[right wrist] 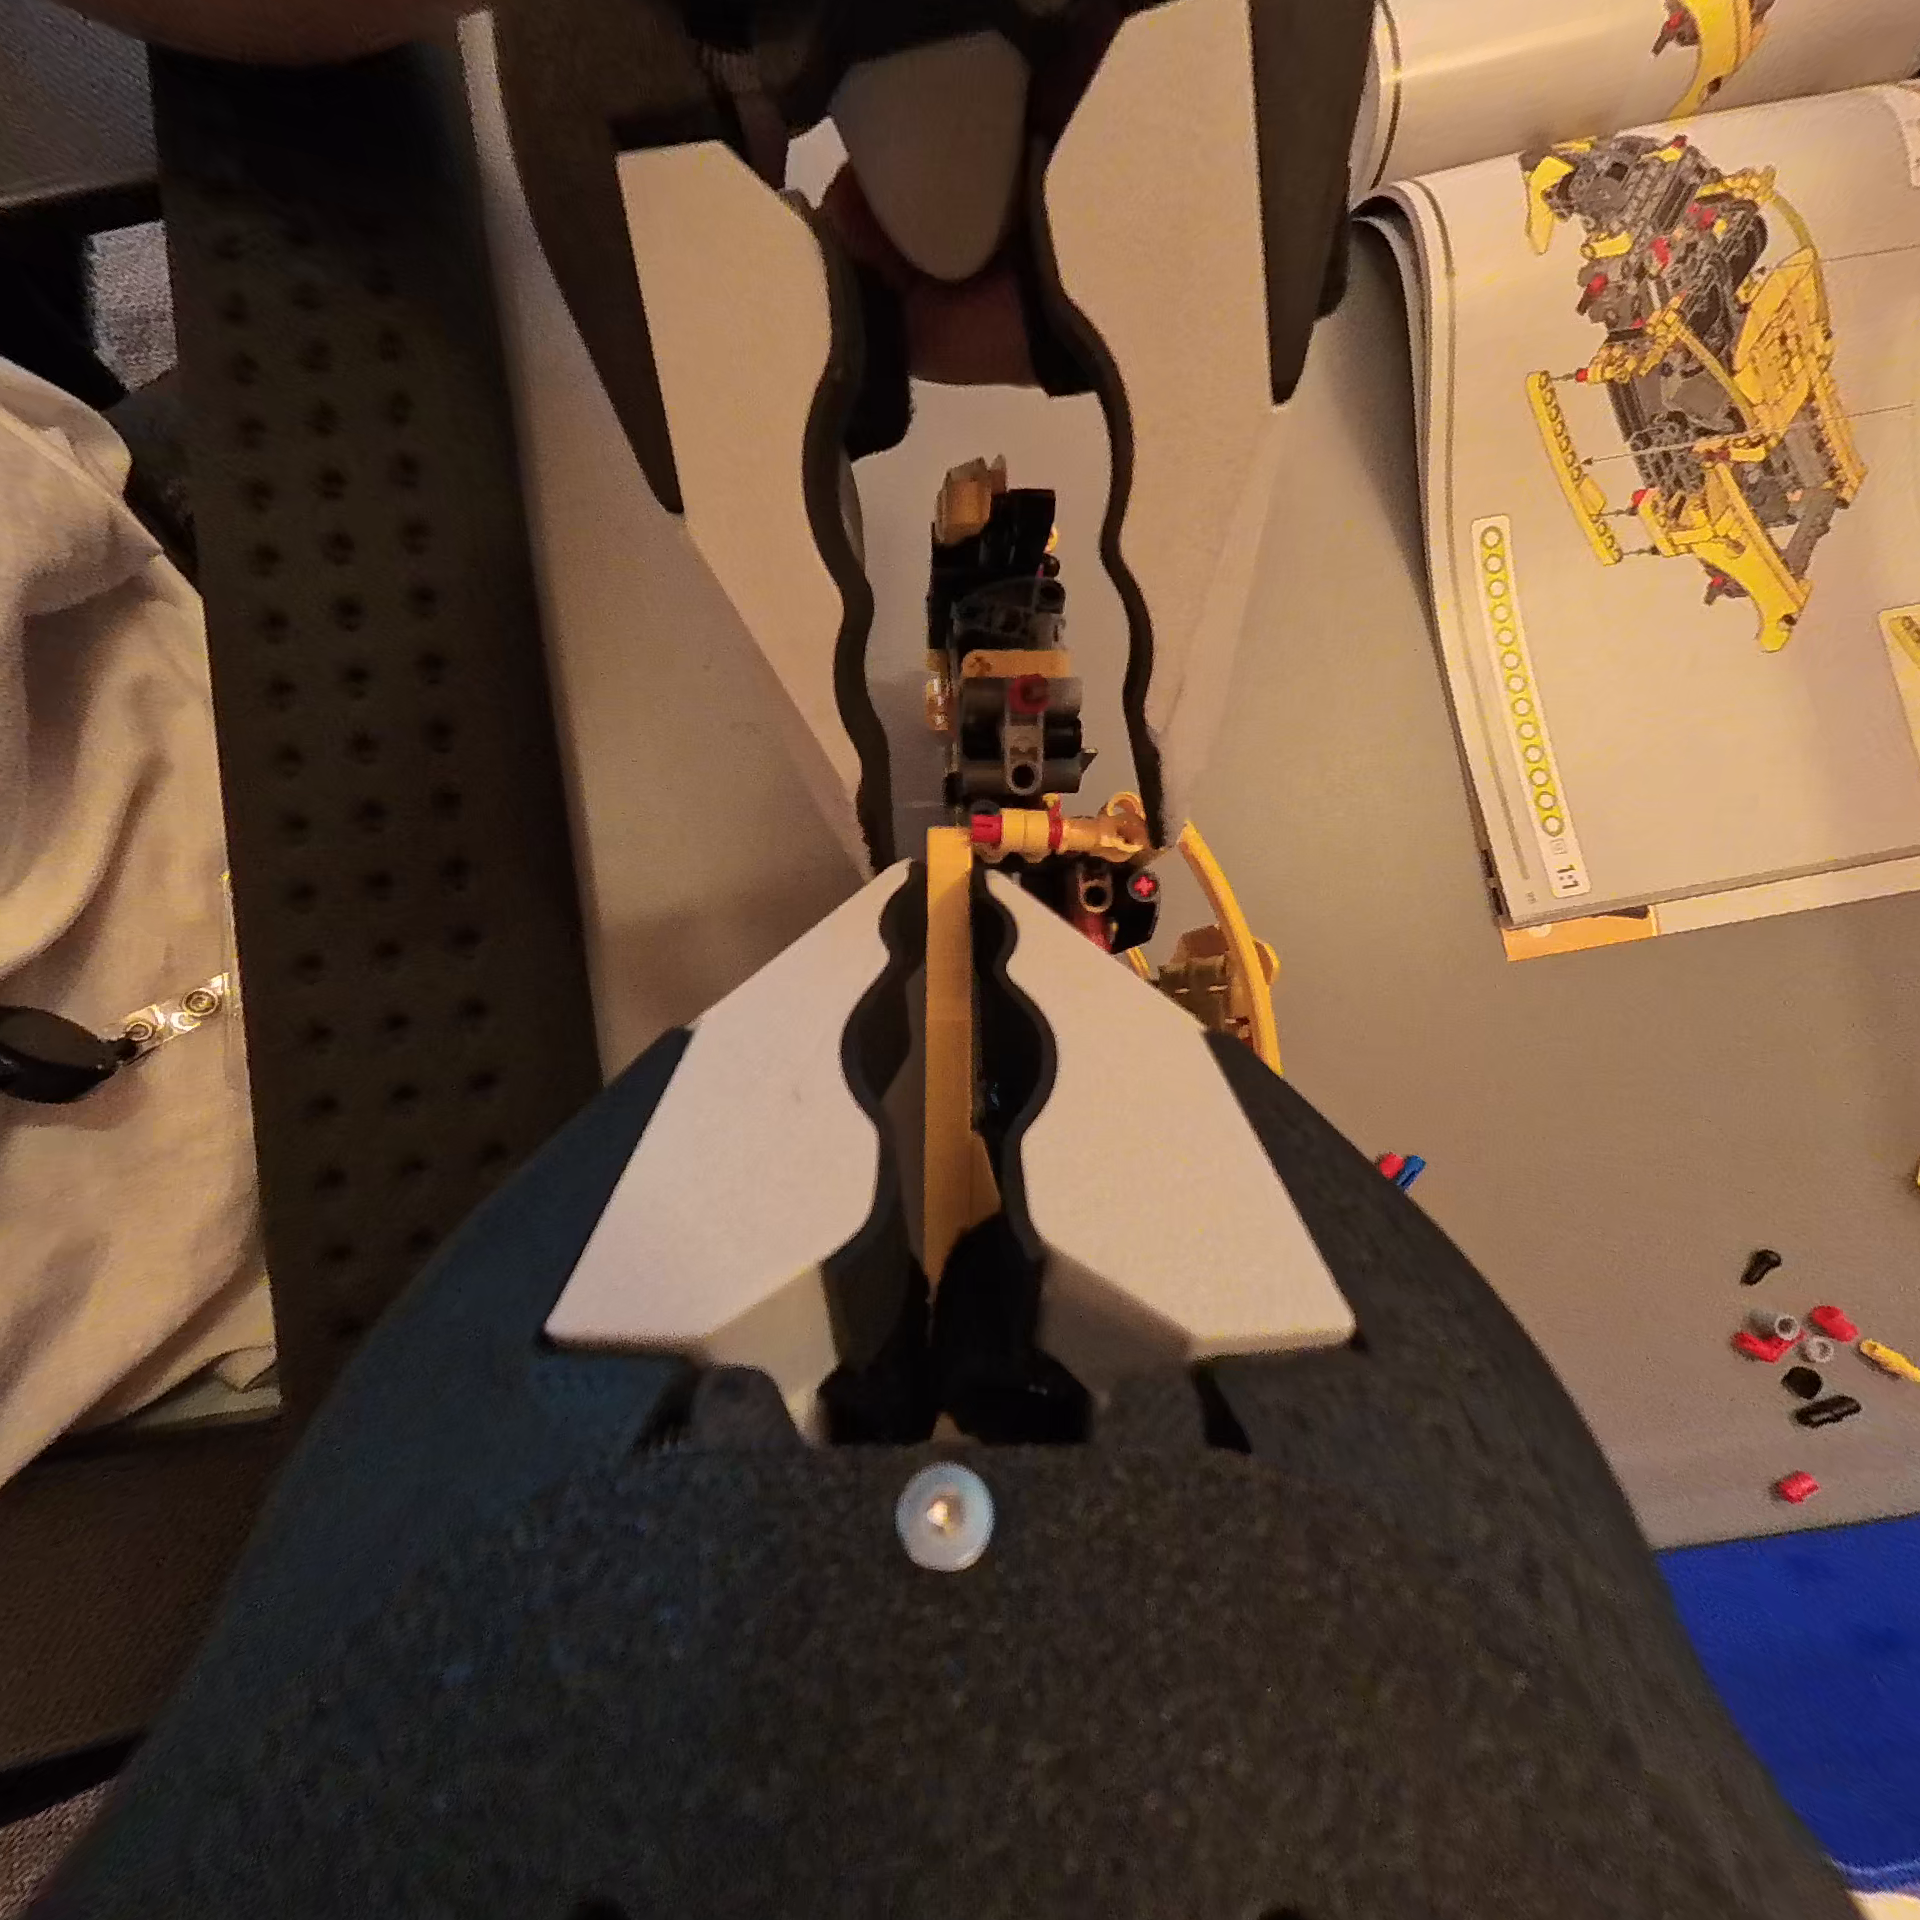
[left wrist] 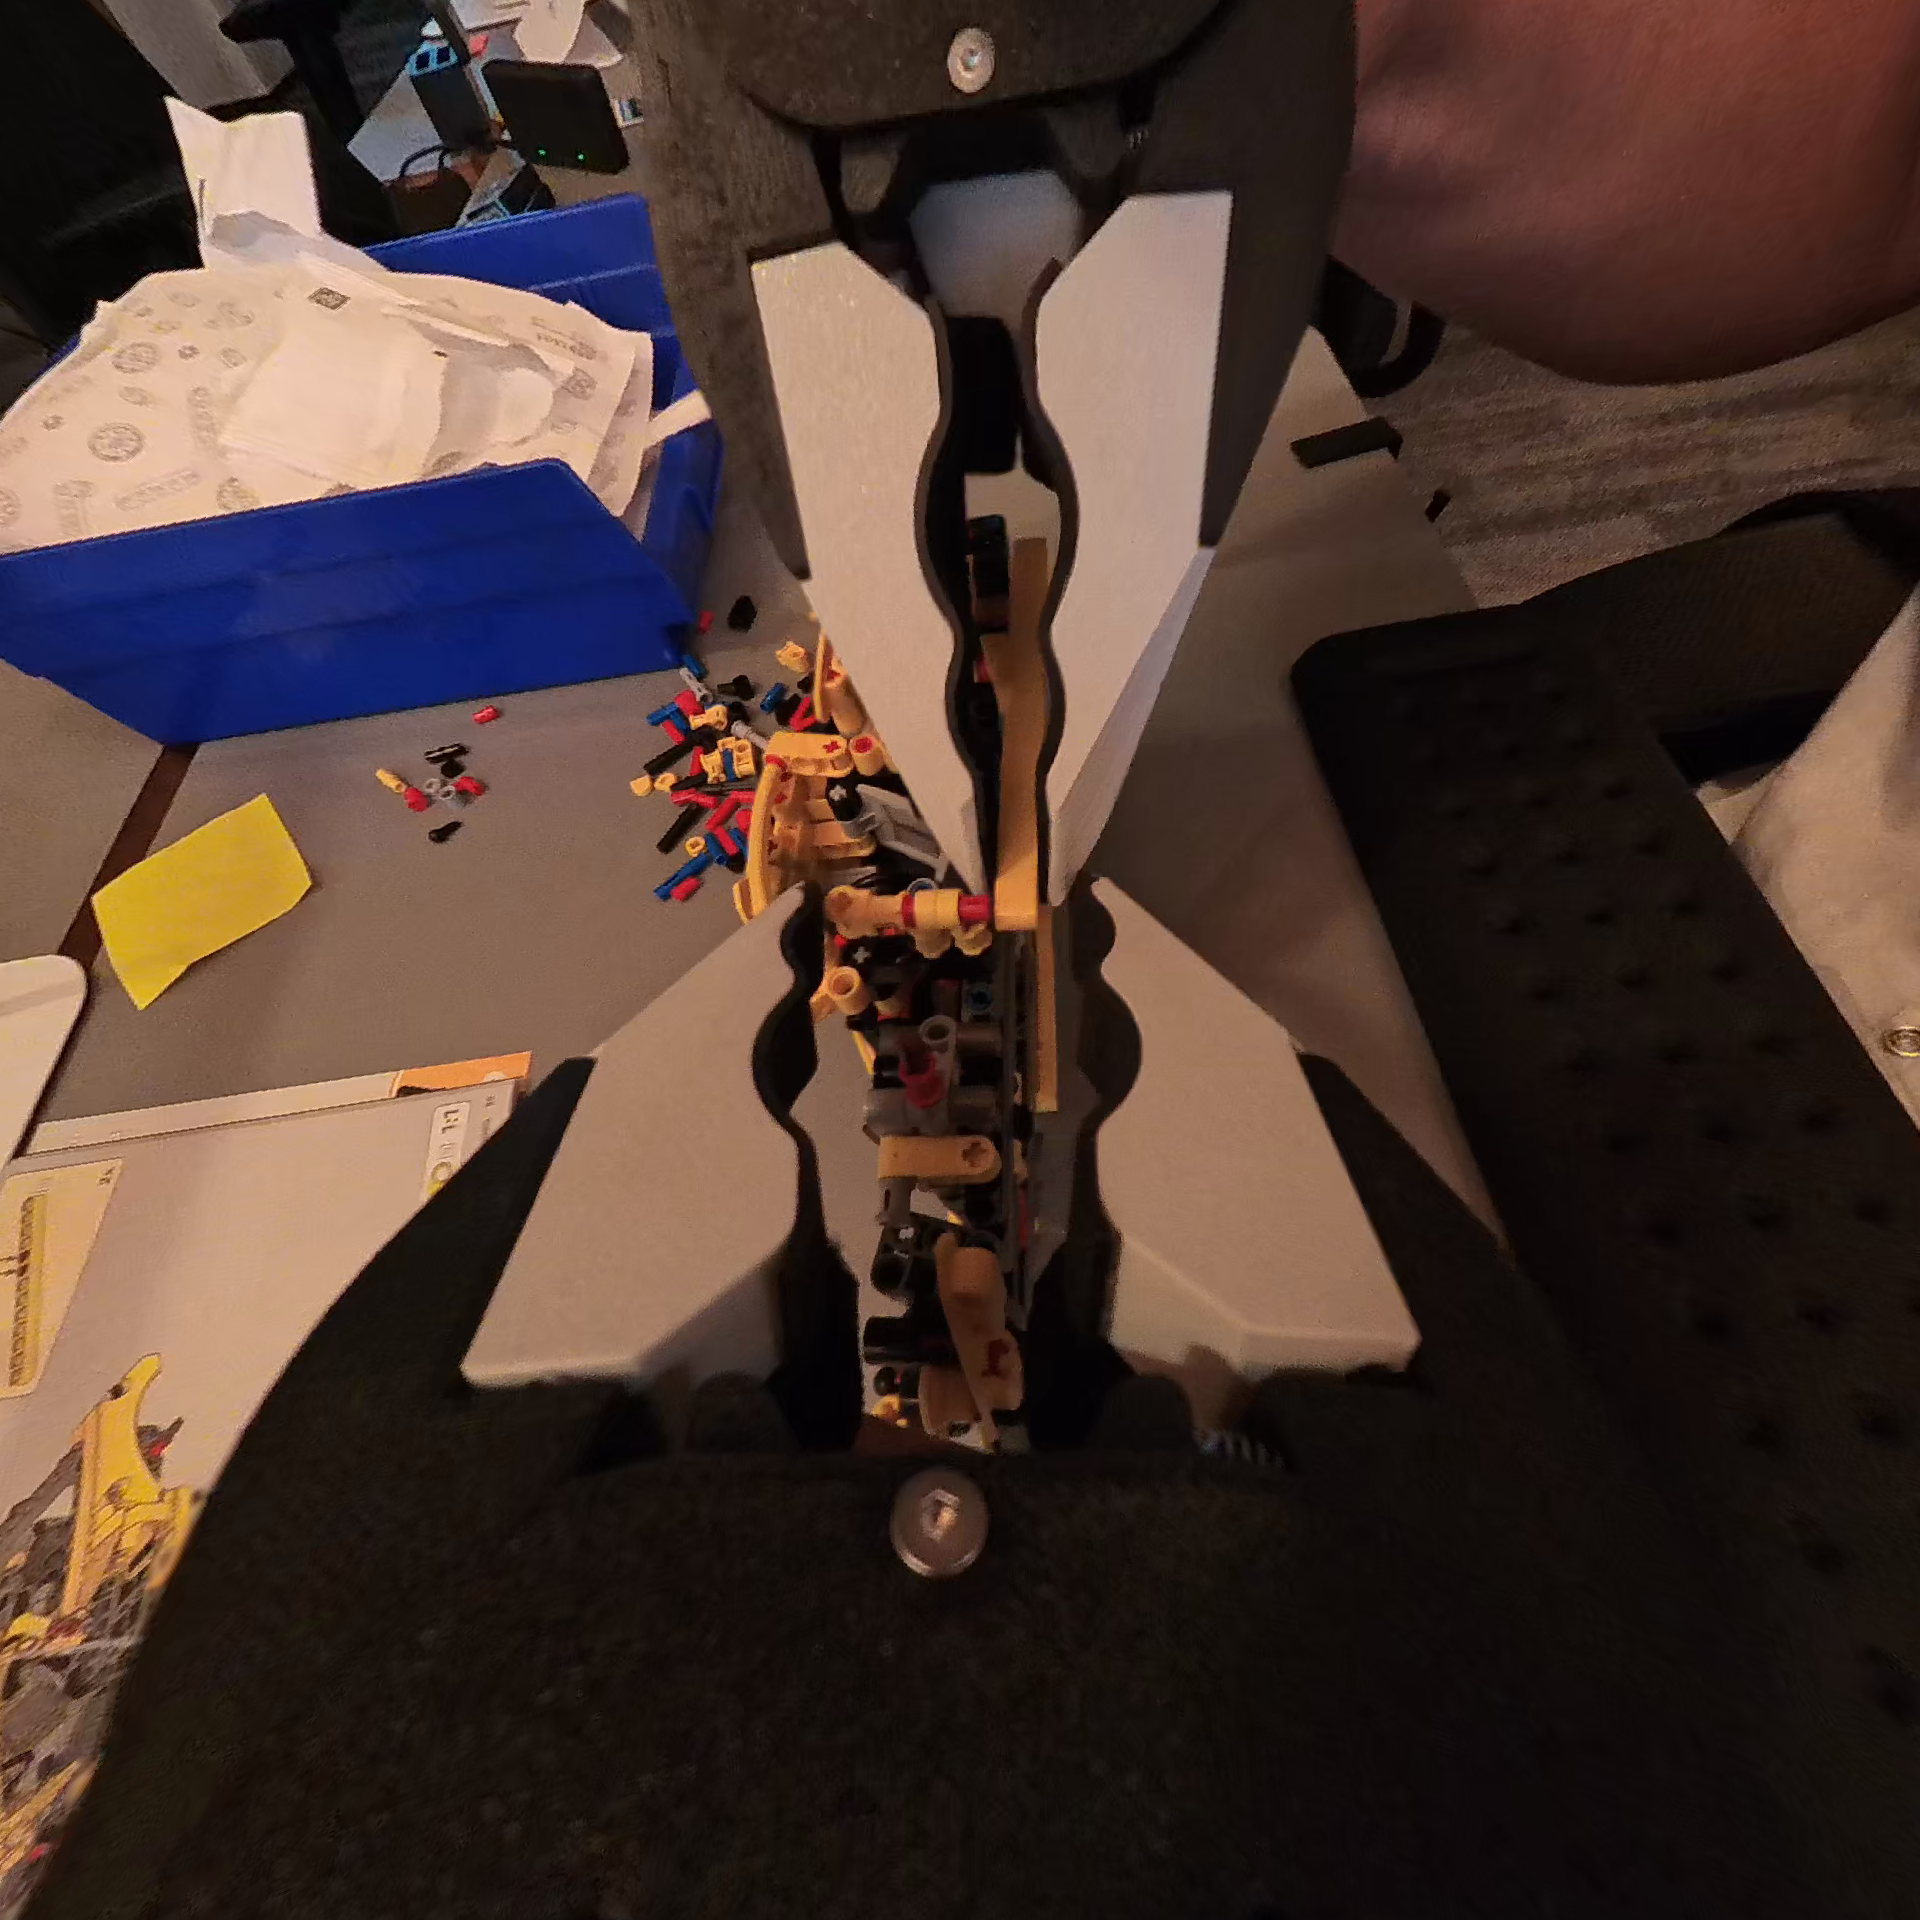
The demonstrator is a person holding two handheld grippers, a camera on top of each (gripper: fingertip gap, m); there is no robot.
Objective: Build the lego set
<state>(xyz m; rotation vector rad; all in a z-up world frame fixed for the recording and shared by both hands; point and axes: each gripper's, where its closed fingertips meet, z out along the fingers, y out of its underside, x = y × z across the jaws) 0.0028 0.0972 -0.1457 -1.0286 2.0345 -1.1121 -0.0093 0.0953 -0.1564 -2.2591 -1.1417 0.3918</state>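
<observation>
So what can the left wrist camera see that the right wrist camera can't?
Only the left wrist view shows the blue bin stuffed with crumpled paper bags, a yellow slip of paper and the big heap of small loose pieces.

Only the right wrist view shows the open instruction booklet with its full drawing of the yellow model.

Both show the grey table, the left gripper around the half-built yellow and black lego model, and the right gripper clamping a long yellow beam against it.

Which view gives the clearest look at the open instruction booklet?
The right wrist view: the instruction booklet lies open at upper right, its page drawing in plain sight. The left wrist view catches only part of it at the lower left edge, cut off by the left tool.
</observation>
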